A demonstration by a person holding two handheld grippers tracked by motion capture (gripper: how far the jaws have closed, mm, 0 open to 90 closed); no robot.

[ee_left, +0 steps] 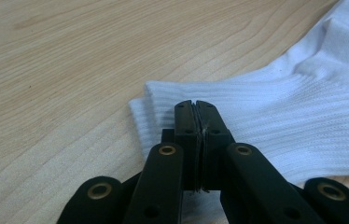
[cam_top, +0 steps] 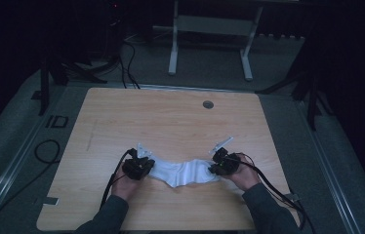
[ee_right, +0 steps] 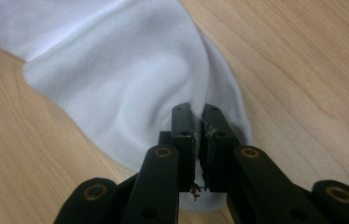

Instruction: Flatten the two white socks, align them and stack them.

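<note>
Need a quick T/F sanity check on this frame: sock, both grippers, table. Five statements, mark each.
1. The left gripper is shut on the ribbed cuff end of the white sock. True.
2. The right gripper hangs open above the sock. False: its jaws are pinched on the smooth end of the sock, with fabric between them.
3. The sock lies stretched between the two grippers on the wooden table. True.
4. The sock is black. False: it is white.
5. A round grommet sits in the tabletop near the far edge. True.
</note>
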